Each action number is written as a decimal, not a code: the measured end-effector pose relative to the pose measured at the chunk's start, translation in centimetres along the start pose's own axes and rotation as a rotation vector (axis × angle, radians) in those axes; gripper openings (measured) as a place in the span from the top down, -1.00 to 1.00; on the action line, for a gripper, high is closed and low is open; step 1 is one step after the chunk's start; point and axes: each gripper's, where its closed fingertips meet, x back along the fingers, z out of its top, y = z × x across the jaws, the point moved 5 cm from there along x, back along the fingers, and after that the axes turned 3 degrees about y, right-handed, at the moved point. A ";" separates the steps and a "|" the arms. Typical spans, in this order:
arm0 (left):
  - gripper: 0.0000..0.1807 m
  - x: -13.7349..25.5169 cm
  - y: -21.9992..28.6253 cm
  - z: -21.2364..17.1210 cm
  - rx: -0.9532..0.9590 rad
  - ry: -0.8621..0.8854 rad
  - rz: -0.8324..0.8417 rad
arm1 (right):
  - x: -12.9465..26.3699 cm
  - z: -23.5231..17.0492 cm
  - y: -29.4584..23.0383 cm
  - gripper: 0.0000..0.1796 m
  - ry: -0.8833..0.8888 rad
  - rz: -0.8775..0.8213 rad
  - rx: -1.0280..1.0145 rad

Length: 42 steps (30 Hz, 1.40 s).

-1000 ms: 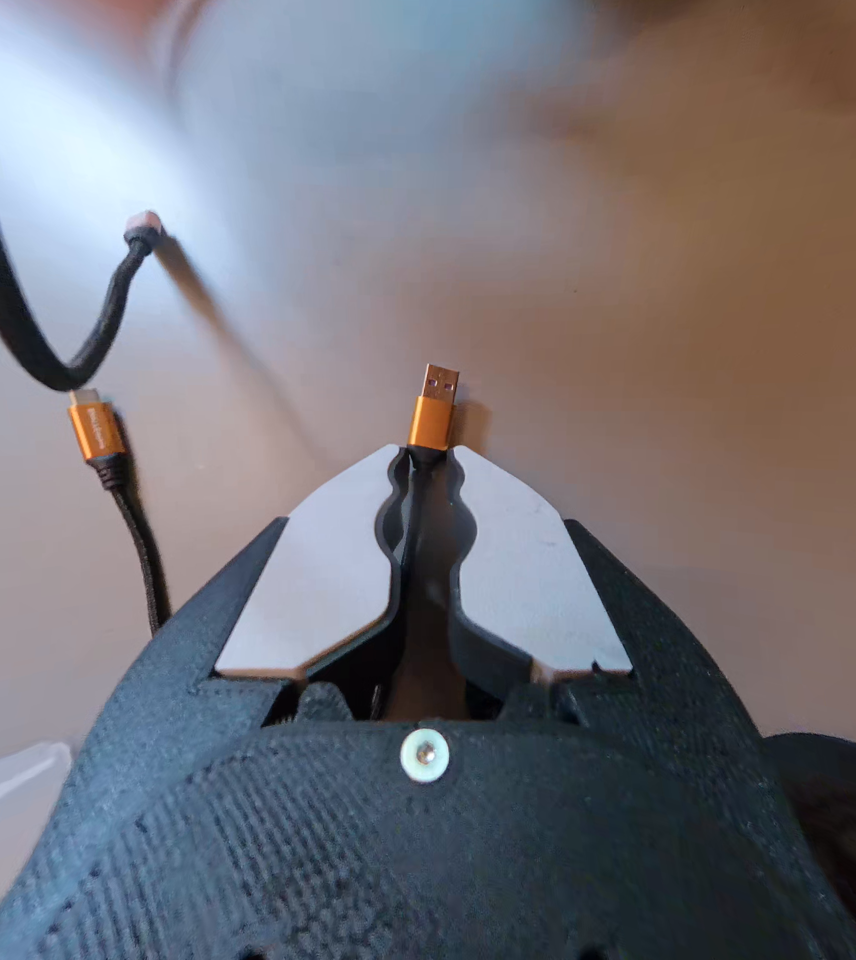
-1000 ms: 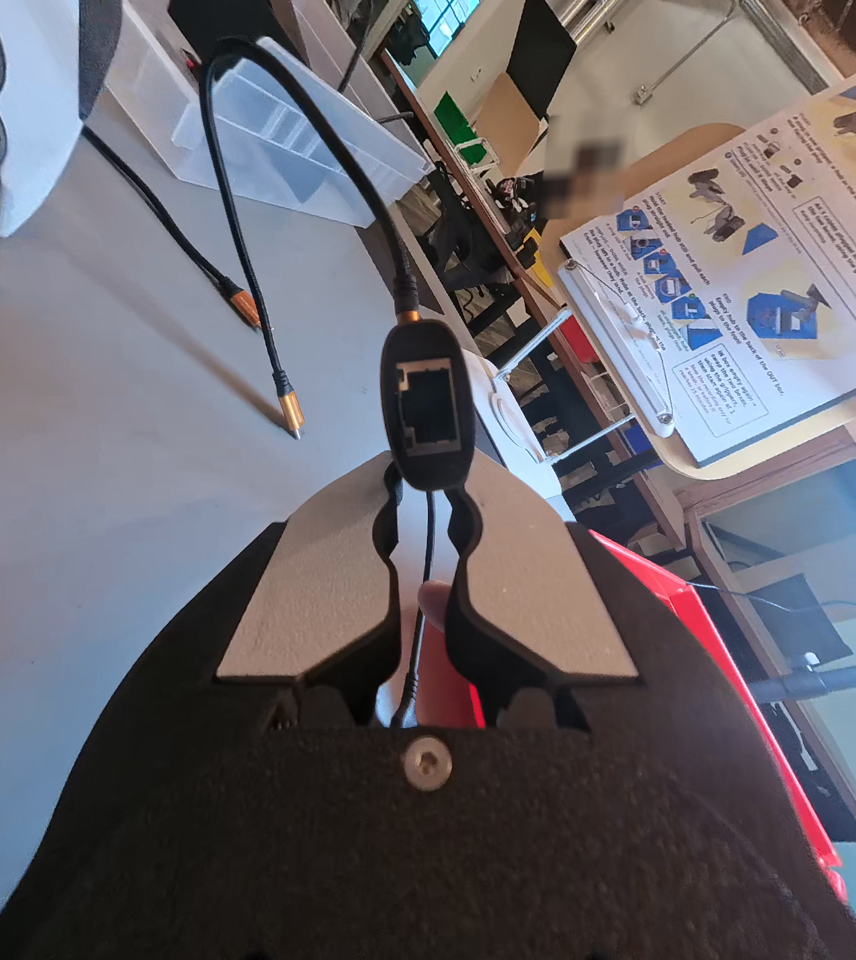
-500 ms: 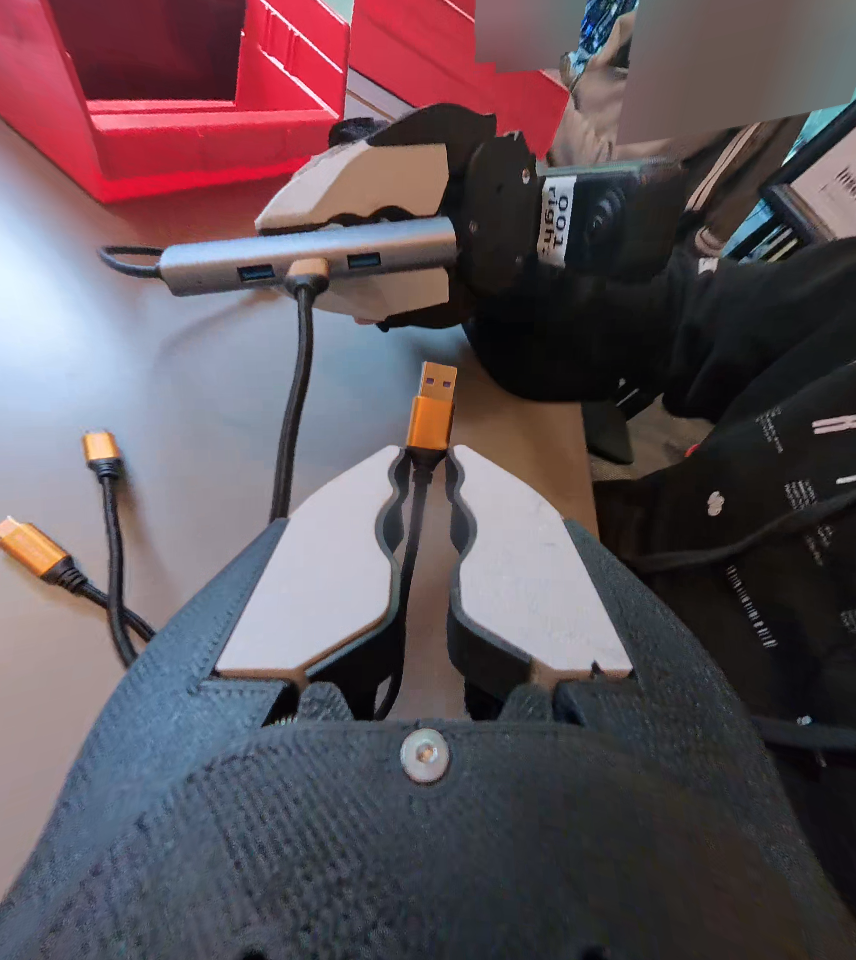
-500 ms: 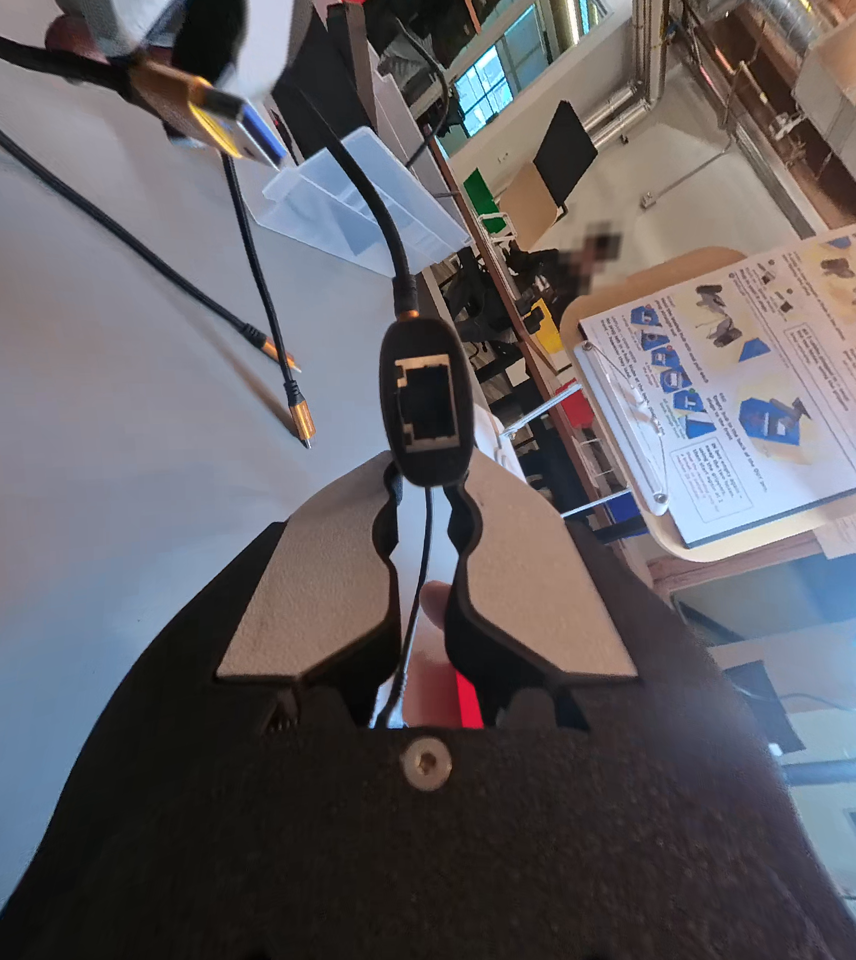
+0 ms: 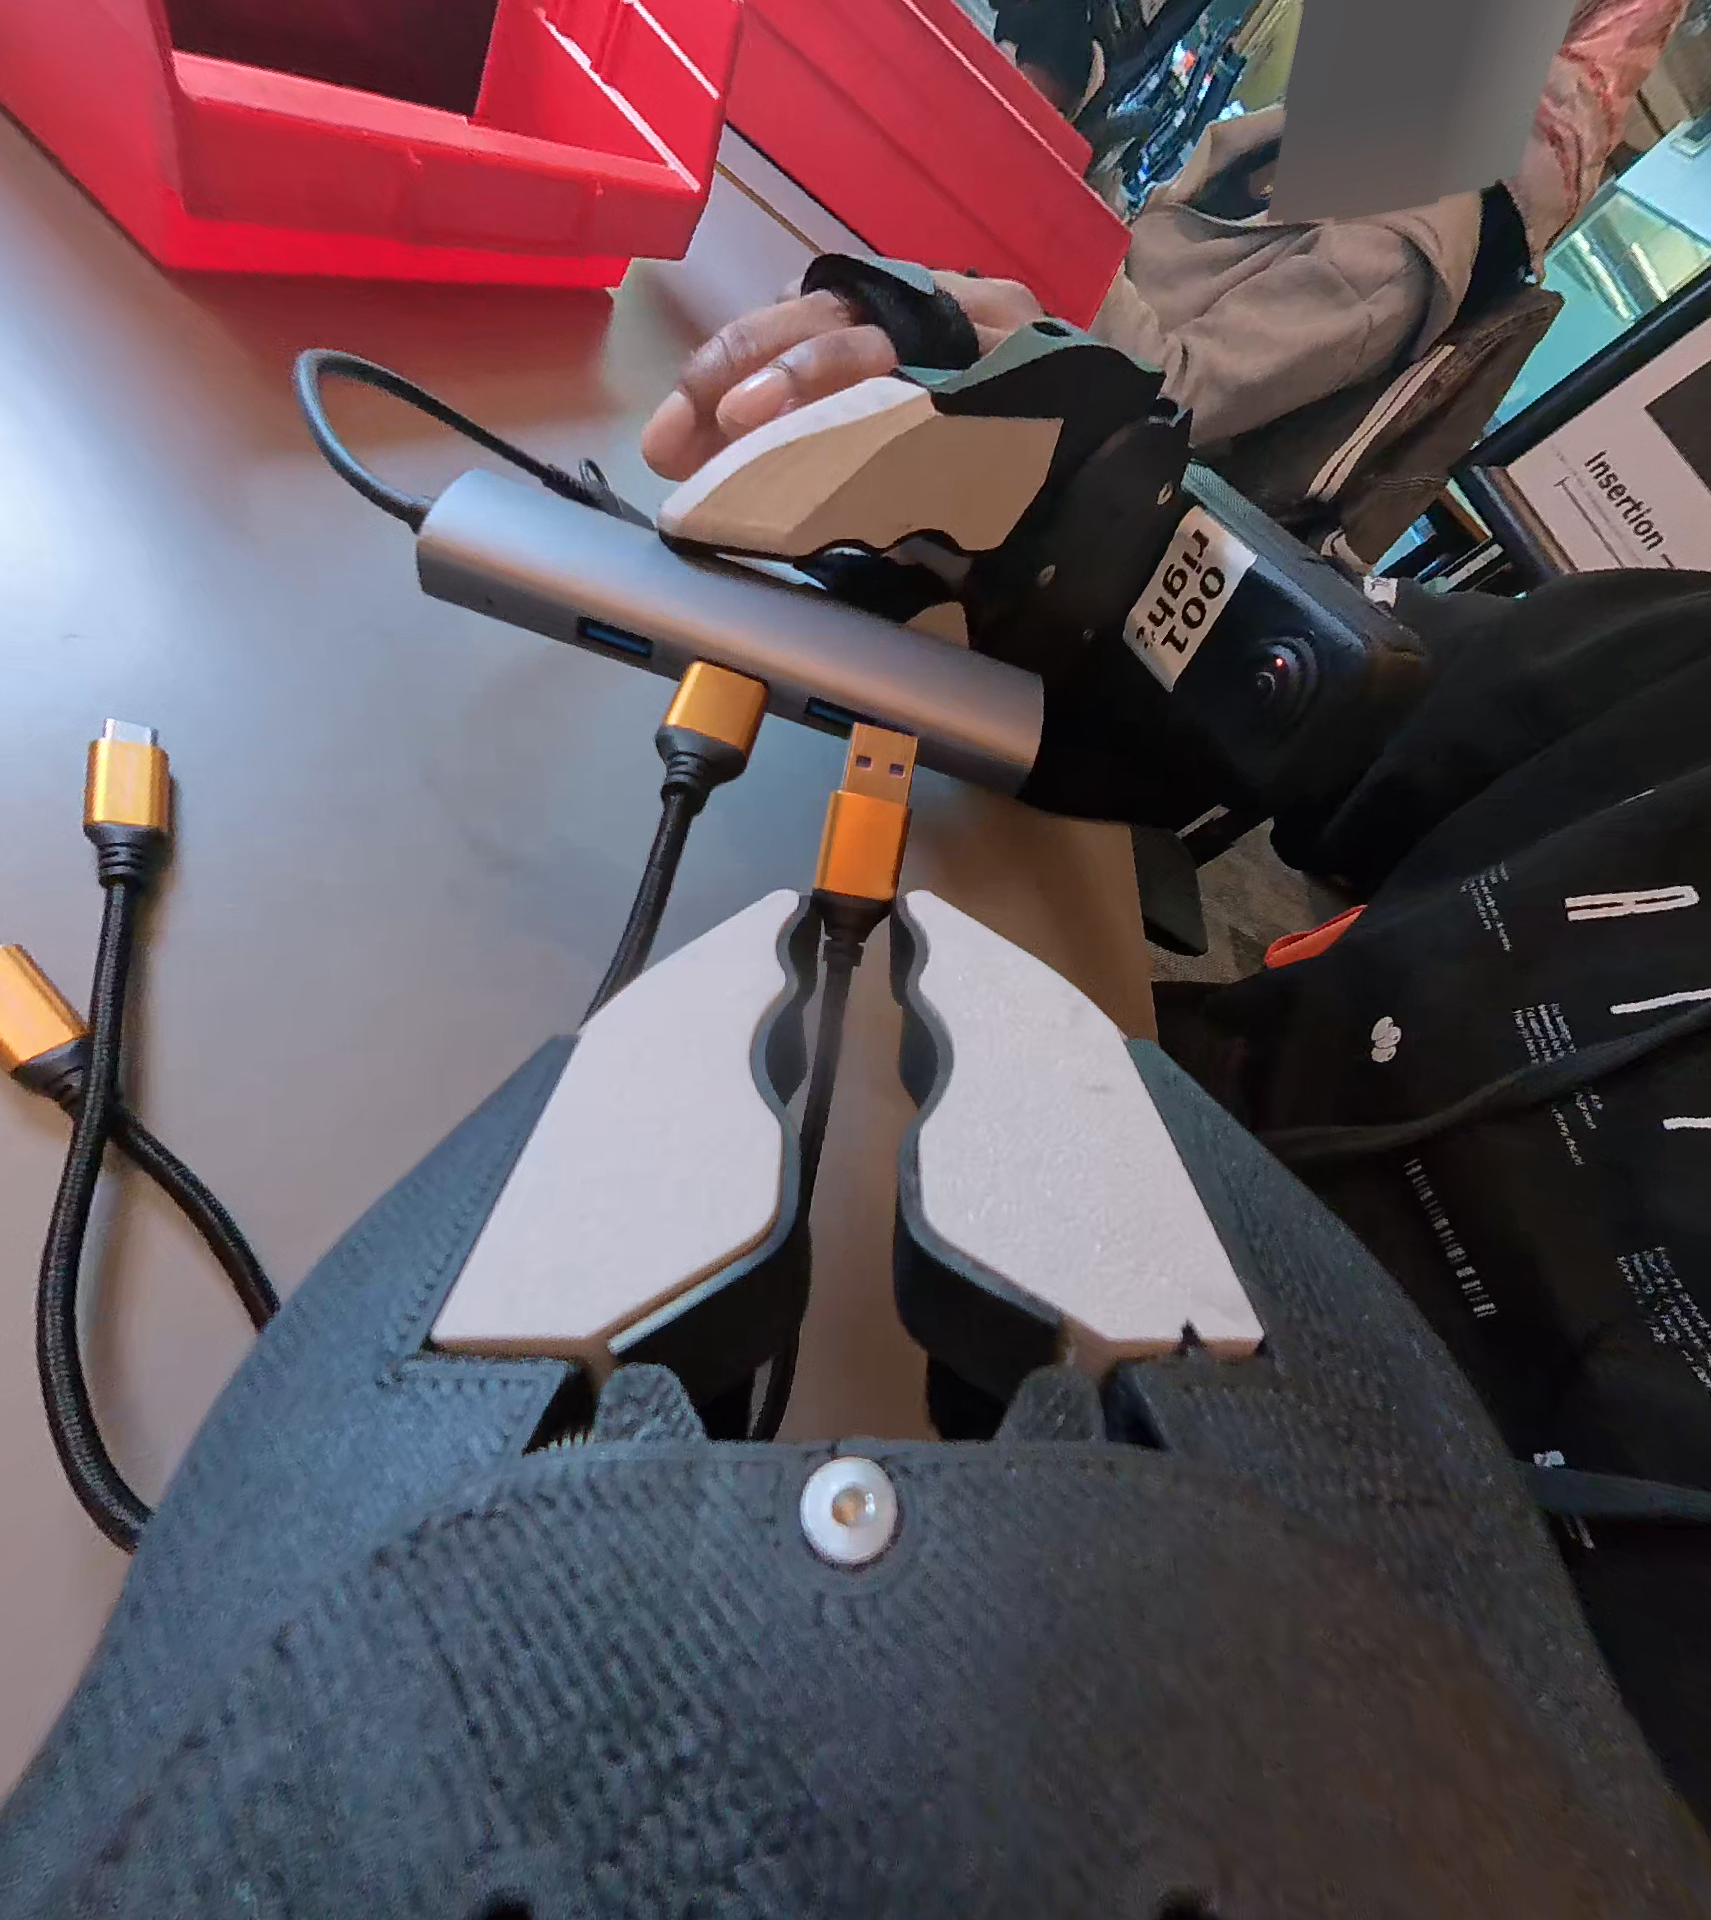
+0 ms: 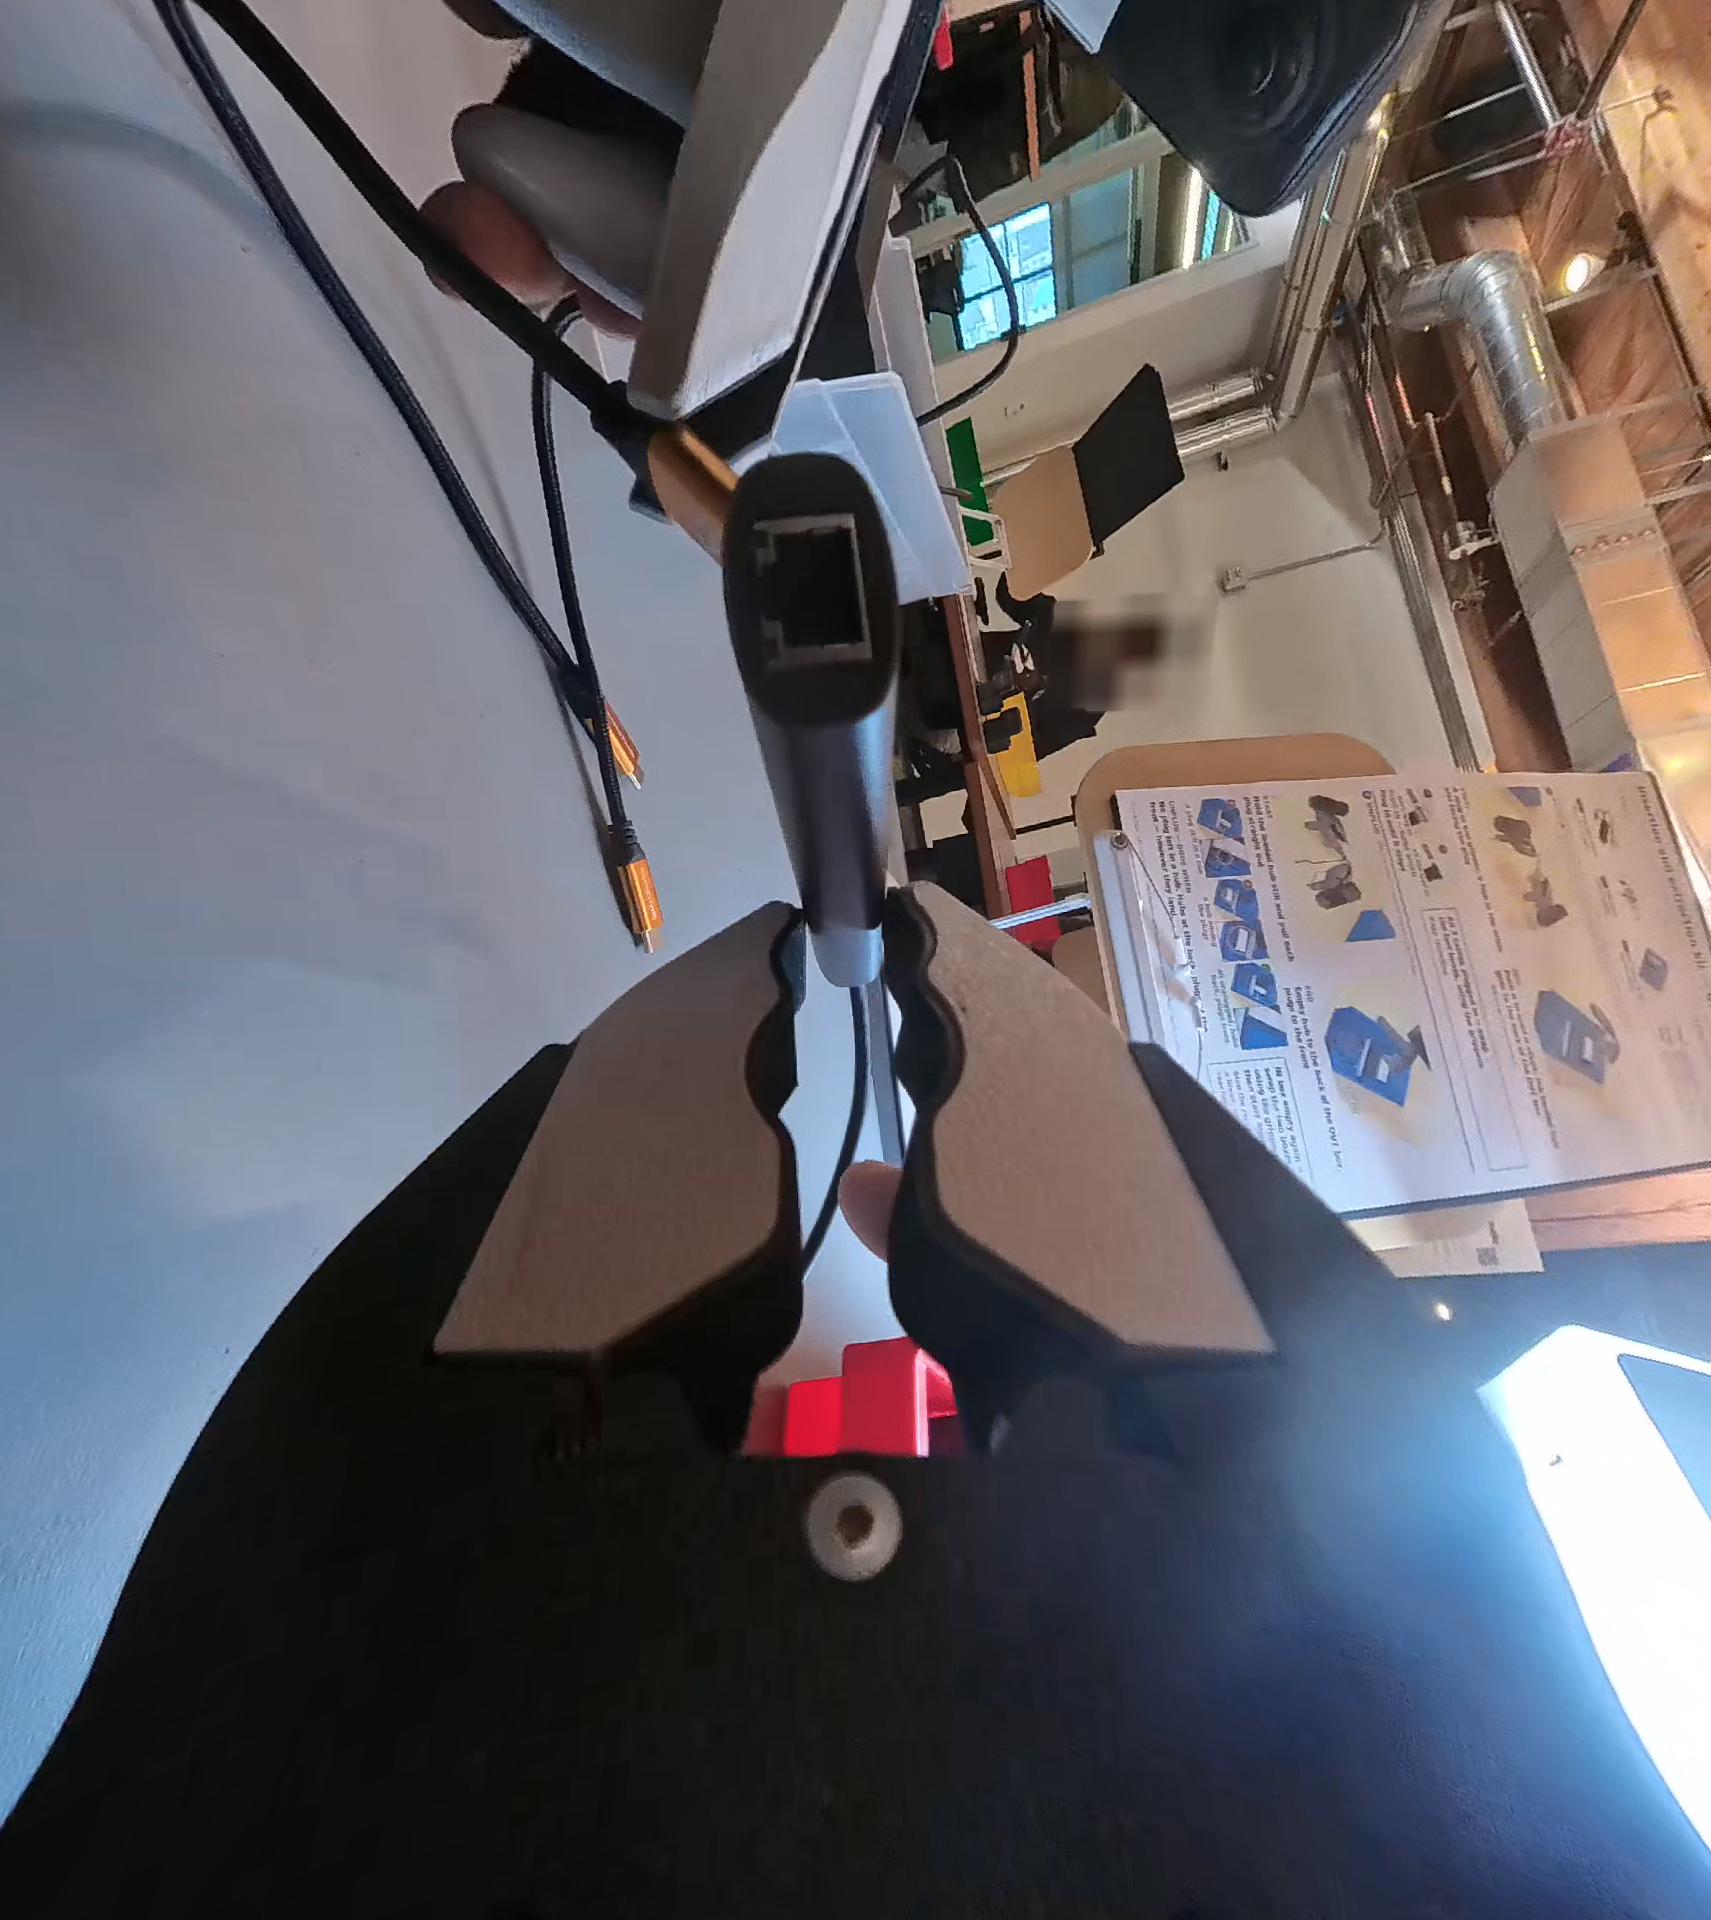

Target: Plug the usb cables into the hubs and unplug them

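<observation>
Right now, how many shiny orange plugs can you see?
4: one plugged into the hub, one in the left gripper near a port, two lying loose on the table; others may be hidden.

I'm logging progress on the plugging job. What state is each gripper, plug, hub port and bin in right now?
left gripper: shut on held USB plug
held USB plug: tip at a hub port, not seated
right gripper: shut on hub
hub: lifted, tilted, one port filled, two visible ports open
plugged connector: inserted
two loose plugs: lying unplugged
red bin: open
</observation>
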 end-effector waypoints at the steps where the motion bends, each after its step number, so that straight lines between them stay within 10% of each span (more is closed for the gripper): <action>1: 0.85 0.0 0.0 -0.1 -0.002 -0.008 0.001 | 0.1 0.0 0.0 0.84 0.006 0.006 -0.005; 25: 0.86 0.5 -0.3 -0.8 0.188 -0.053 -0.038 | -0.3 1.0 -2.6 0.84 0.089 0.118 0.104; 35: 0.84 2.6 -1.1 -1.6 -0.097 -0.202 0.227 | -0.4 0.6 -1.8 0.84 0.094 0.080 -0.019; 42: 0.66 1.2 2.4 0.4 -0.760 -0.142 0.460 | -0.4 0.8 -1.2 0.84 0.137 0.100 -0.177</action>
